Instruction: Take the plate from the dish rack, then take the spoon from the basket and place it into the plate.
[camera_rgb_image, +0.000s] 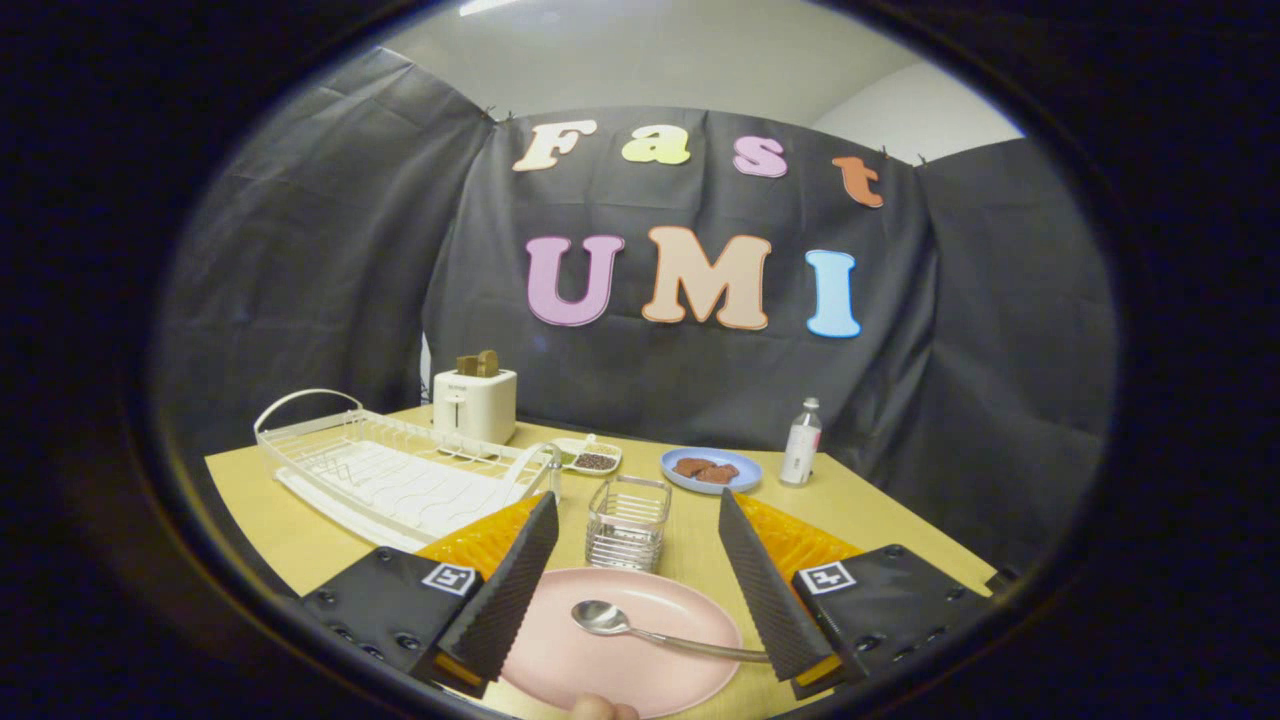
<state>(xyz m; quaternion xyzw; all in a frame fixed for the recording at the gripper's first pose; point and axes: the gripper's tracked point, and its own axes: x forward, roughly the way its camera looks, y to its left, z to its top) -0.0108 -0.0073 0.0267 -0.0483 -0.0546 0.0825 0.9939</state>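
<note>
A wooden bench (880, 520) stands before a black cloth wall. The gripper (638, 505) points forward over it, its jaws released and spread wide, holding nothing.

Between and beneath the two fingers lies a round pink plate (620, 655), flat on the bench. A metal spoon (650, 628) rests in the plate, bowl toward 9 o'clock, handle running toward 3 o'clock until it passes behind the right finger (765, 590). Whether the handle touches that finger cannot be told. The left finger (510, 590) hangs over the plate's left rim.

Just ahead of the plate, at 12 o'clock, stands a small wire basket (627, 522). At 10 o'clock from the basket sits a white dish rack (390, 470), and beyond its far end a white toaster (475, 403) with brown slices in its slots. Near the toaster, a small dish (590, 458) holds dark bits. At 1 o'clock from the basket, a blue plate (712, 470) carries brown pieces, with a clear bottle (802, 443) upright just beside it at 3 o'clock. A fingertip (600, 709) shows at the plate's near edge, at 6 o'clock.
</note>
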